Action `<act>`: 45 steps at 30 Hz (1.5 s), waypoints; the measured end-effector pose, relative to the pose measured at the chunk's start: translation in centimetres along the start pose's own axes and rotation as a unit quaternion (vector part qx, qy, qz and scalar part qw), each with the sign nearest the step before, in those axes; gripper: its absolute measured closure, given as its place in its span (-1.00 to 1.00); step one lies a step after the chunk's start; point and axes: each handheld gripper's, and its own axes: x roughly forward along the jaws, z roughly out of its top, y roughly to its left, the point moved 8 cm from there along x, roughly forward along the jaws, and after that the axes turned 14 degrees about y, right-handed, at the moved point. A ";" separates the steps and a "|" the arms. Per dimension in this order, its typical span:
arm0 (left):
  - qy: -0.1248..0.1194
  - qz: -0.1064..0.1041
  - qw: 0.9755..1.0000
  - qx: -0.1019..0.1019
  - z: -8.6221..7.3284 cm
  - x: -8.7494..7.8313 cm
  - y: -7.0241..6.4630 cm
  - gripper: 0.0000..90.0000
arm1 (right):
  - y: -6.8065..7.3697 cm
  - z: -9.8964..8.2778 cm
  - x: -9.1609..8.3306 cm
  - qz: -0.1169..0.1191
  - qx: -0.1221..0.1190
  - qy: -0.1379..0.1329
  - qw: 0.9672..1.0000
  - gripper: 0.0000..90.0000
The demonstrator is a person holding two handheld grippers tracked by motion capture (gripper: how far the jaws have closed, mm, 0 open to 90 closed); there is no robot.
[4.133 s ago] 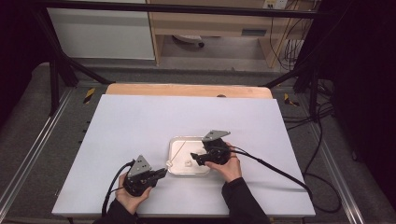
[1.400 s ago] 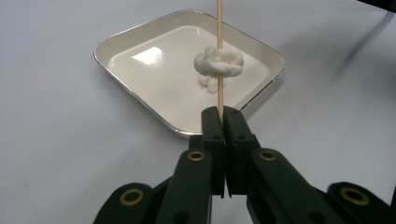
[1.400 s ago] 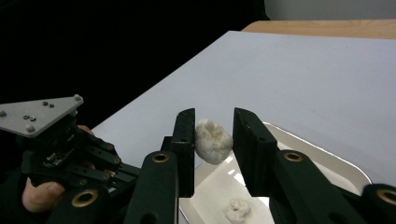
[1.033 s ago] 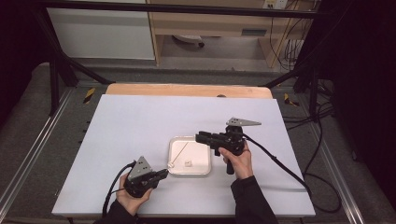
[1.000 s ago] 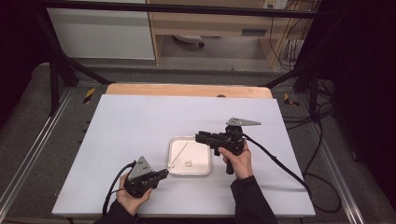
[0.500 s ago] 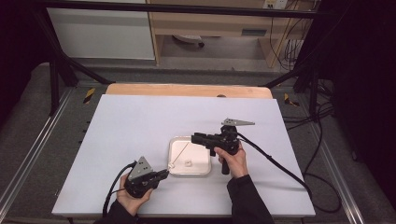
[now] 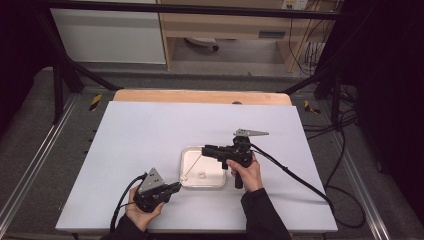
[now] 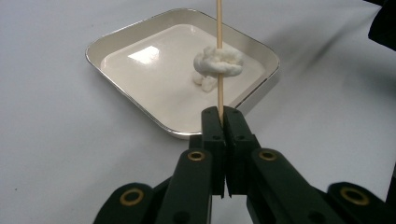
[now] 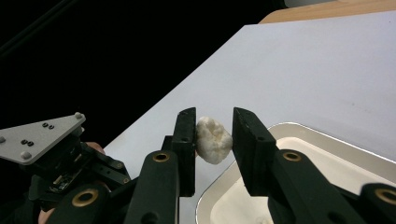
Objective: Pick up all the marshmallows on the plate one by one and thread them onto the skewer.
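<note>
In the left gripper view my left gripper (image 8: 223,114) is shut on a thin wooden skewer (image 8: 218,28) that rises over a shallow silver tray (image 8: 149,74). A white doughy lump (image 8: 229,63) sits at the skewer; I cannot tell whether it is threaded on it or lies behind it in the tray. My right gripper (image 9: 214,116) is shut on another white lump (image 9: 213,140), held above the tray's corner (image 9: 280,127). In the high view the right gripper (image 7: 205,149) hovers at the skewer's upper end (image 7: 195,162), and the left gripper (image 7: 176,186) is at the tray's (image 7: 215,165) near left corner.
The tray rests on a white board (image 7: 150,125) covering the table, with a wooden strip (image 7: 200,96) along its far edge. Black cables (image 7: 295,175) trail from both grippers. Dark frame legs (image 7: 60,75) and floor surround the table.
My right gripper, at the tray earlier and then raised to its right with the lump, has moved left and down toward the skewer's tip. The left gripper has stayed put.
</note>
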 end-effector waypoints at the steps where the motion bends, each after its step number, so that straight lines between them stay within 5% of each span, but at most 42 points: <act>1: 0.000 0.000 1.000 0.000 0.0 0.0 0.0 0.96 | 0.0 0.0 0.0 0.001 0.000 -0.001 1.000 0.59; 45: 0.029 0.000 0.999 0.014 -0.6 0.3 -0.4 0.97 | 0.8 -1.6 1.3 0.028 -0.005 0.023 0.999 0.77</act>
